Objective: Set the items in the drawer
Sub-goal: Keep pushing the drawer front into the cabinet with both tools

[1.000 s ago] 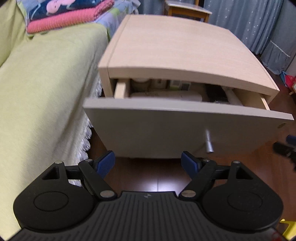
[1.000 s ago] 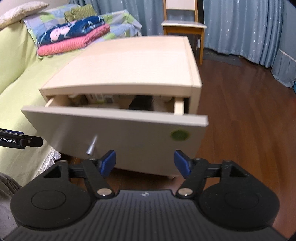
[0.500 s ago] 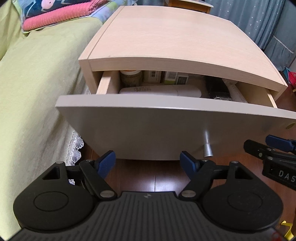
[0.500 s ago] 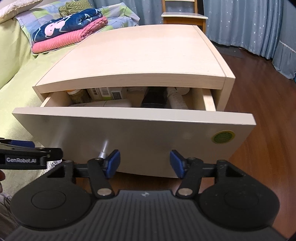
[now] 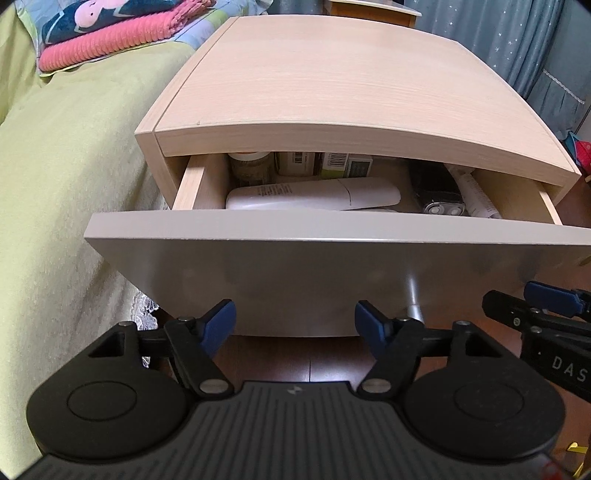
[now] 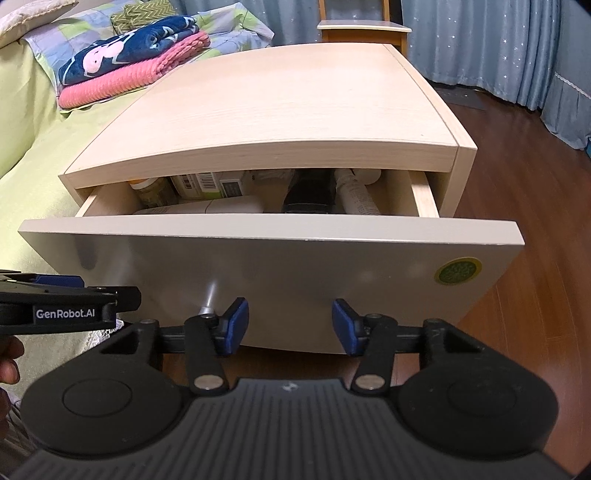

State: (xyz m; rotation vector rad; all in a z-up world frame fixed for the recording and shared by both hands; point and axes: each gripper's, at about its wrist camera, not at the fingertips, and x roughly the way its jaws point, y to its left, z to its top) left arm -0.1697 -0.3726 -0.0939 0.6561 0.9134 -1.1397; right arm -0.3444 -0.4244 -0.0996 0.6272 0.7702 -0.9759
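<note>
A light wood nightstand has its drawer [image 5: 295,266] [image 6: 258,254] pulled partly out. Inside lie a white bottle [image 5: 314,197] [image 6: 221,206] on its side, a jar [image 5: 249,166] [image 6: 153,190], boxes [image 5: 325,164] [image 6: 207,182], a black object [image 5: 437,192] [image 6: 308,192] and a white tube [image 5: 474,194] [image 6: 356,195]. A metal knob [image 5: 413,295] [image 6: 208,295] sticks out of the drawer front. My left gripper [image 5: 295,325] hangs open before the drawer front, empty. My right gripper [image 6: 290,325] is open and empty too, just right of the knob.
A bed with a green cover [image 5: 66,155] stands left of the nightstand, with folded pink and blue blankets [image 6: 125,70] on it. A wooden chair [image 6: 364,27] and blue curtains [image 6: 498,44] are behind. Dark wood floor [image 6: 535,221] spreads to the right.
Both grippers have come nearer to the drawer front and now look down into it more steeply. The drawer is out a little farther. Each gripper now shows in the other's view.
</note>
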